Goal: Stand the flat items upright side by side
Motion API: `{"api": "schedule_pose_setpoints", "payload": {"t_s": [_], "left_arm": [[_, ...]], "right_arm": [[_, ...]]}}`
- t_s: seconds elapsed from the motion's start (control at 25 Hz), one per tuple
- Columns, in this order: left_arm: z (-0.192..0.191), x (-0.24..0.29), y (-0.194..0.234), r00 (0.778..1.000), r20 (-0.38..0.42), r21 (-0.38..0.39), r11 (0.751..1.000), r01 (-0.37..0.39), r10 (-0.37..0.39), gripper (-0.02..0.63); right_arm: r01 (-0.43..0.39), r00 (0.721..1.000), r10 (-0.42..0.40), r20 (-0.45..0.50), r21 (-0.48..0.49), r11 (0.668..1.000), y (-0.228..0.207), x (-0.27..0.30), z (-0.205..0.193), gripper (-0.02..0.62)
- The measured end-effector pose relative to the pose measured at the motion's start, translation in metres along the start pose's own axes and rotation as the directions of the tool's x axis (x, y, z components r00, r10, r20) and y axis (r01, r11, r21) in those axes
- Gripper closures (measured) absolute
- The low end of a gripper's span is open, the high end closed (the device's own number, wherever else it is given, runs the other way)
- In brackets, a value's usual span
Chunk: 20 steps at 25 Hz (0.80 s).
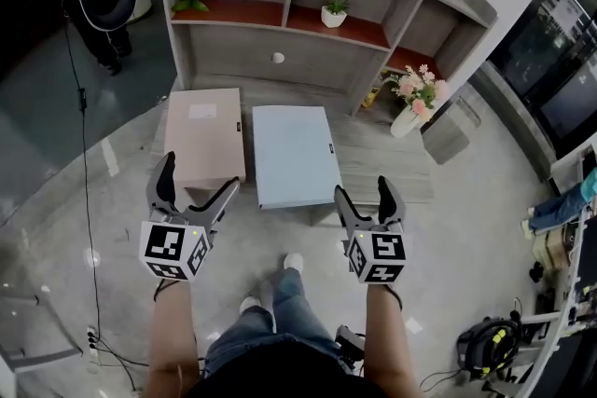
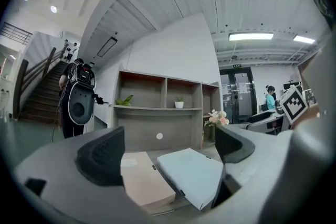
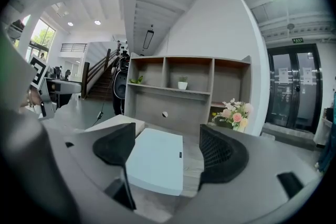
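Boxes, two, lay flat side by side: beige box ahead of left tool, blue box ahead-left of right tool. Both tools were spread, empty.

The head view looks steeply down onto the desk. Both gripper views sit low near its front edge, facing the shelf unit; all three share the beige box and pale blue box.
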<state>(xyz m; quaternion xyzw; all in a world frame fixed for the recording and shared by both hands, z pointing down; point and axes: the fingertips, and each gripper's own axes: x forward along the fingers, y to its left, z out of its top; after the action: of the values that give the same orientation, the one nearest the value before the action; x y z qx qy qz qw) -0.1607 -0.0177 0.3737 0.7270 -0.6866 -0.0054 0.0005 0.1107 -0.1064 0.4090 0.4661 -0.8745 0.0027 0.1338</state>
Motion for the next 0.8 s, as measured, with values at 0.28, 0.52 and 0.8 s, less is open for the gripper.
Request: {"api": "schedule_pose_setpoints", "payload": {"t_s": [0.28, 0.52, 0.8], "left_arm": [[-0.021, 0.058, -0.009, 0.997, -0.072, -0.027, 0.999, -0.036, 0.034, 0.064], [-0.058, 0.103, -0.019, 0.983, -0.175, -0.078, 0.994, -0.074, 0.059, 0.064], [-0.114, 0.118, -0.036, 0.951, -0.303, -0.152, 0.982, -0.107, 0.057, 0.064]], "right_arm": [[-0.078, 0.996, 0.079, -0.052, 0.013, 0.997, -0.036, 0.056, -0.014, 0.204], [-0.174, 0.975, 0.177, -0.133, 0.031, 0.984, -0.057, 0.111, -0.044, 0.204], [-0.26, 0.937, 0.27, -0.221, 0.075, 0.963, -0.062, 0.142, -0.084, 0.204]]}}
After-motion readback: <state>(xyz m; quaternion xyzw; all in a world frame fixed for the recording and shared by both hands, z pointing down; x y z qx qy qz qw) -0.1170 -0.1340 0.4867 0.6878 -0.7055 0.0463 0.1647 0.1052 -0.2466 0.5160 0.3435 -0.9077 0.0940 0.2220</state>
